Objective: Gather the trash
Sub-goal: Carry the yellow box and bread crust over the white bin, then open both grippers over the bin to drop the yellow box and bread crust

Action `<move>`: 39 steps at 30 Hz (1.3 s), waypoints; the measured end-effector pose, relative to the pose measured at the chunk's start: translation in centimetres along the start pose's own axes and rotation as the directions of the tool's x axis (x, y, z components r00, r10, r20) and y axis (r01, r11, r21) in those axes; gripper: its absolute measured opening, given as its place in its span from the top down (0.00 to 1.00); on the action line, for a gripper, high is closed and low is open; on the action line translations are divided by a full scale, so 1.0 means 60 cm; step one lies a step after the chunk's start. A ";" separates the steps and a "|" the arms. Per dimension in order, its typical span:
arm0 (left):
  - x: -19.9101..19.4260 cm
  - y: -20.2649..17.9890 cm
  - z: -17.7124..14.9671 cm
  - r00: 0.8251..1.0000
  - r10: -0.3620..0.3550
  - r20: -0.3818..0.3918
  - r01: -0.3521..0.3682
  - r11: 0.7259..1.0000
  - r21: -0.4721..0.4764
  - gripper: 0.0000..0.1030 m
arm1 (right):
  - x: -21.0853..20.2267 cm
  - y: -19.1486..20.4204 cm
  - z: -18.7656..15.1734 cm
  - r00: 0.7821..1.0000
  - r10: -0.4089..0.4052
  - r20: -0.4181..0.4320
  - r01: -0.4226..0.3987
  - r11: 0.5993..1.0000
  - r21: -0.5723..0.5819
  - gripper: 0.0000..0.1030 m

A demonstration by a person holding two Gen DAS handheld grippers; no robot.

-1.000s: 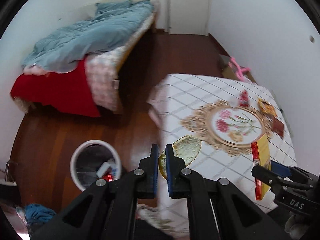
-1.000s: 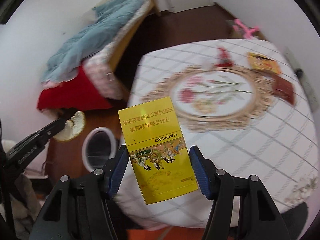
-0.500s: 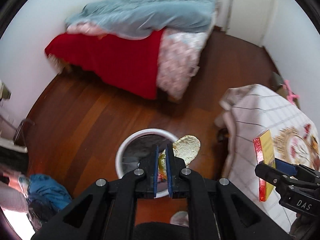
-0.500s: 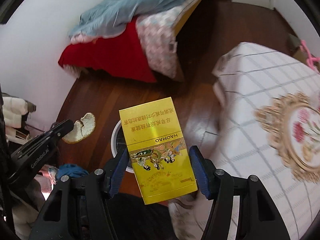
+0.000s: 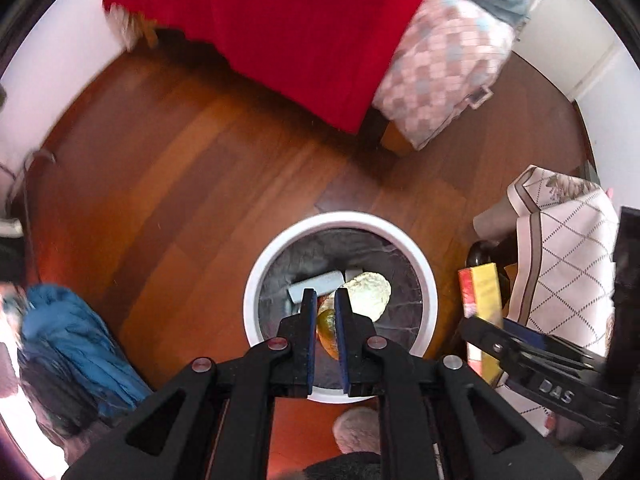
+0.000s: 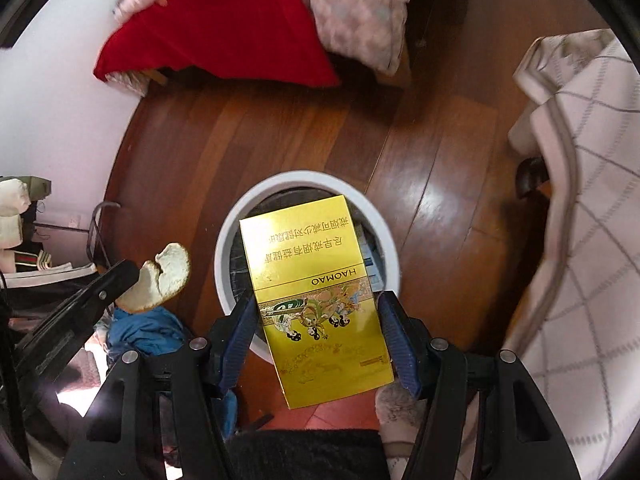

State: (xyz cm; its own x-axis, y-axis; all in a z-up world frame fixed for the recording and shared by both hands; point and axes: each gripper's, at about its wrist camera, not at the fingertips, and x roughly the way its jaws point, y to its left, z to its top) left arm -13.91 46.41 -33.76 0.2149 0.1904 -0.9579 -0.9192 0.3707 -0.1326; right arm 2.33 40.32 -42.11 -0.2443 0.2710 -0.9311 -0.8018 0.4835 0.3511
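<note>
A white round trash bin (image 5: 256, 276) with a dark liner stands on the wooden floor; it also shows in the right wrist view (image 6: 224, 248). My left gripper (image 5: 324, 300) is shut on a pale yellow fruit peel (image 5: 370, 292) and holds it above the bin's opening. The peel also shows in the right wrist view (image 6: 160, 276), left of the bin. My right gripper (image 6: 318, 328) is shut on a flat yellow cigarette box (image 6: 316, 304) marked HAOMAO, held above the bin. The box shows edge-on in the left wrist view (image 5: 482, 300).
A grey-white packet (image 5: 316, 285) lies in the bin. A bed with a red sheet (image 5: 288, 28) stands beyond it. A table with a checked cloth (image 5: 560, 256) is at the right. A blue cloth heap (image 5: 76, 344) lies at the left.
Both grippers have swung from the table to over the bin, still holding the peel and the yellow box. The bin now sits right below both.
</note>
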 end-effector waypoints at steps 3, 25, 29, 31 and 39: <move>0.018 0.020 0.002 0.999 -0.001 -0.037 -0.001 0.999 -0.038 0.85 | 0.040 0.005 0.023 0.999 0.001 -0.039 -0.001 1.000 -0.004 0.38; -0.044 0.049 -0.074 0.993 0.114 -0.019 -0.115 0.992 -0.050 0.02 | -0.030 0.009 -0.065 0.992 -0.126 -0.031 0.122 0.987 -0.102 0.00; -0.071 0.037 -0.081 0.993 0.119 0.011 -0.119 0.992 -0.030 0.02 | -0.066 0.018 -0.081 0.988 -0.155 0.012 0.156 0.981 -0.116 0.00; -0.085 0.031 -0.085 0.992 0.120 0.026 -0.120 0.993 -0.022 0.02 | -0.084 0.023 -0.088 0.988 -0.154 0.032 0.156 0.981 -0.119 0.00; -0.155 0.017 -0.109 0.989 0.115 0.092 -0.115 0.993 -0.004 0.02 | -0.169 0.033 -0.121 0.981 -0.151 0.118 0.164 0.979 -0.117 0.00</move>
State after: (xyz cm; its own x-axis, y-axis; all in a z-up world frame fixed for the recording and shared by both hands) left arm -18.99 39.06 -26.67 0.1370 0.3148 -0.9392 -0.9392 0.3426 -0.0221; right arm -0.72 32.48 -32.67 -0.0545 0.2913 -0.9551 -0.8891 0.4212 0.1792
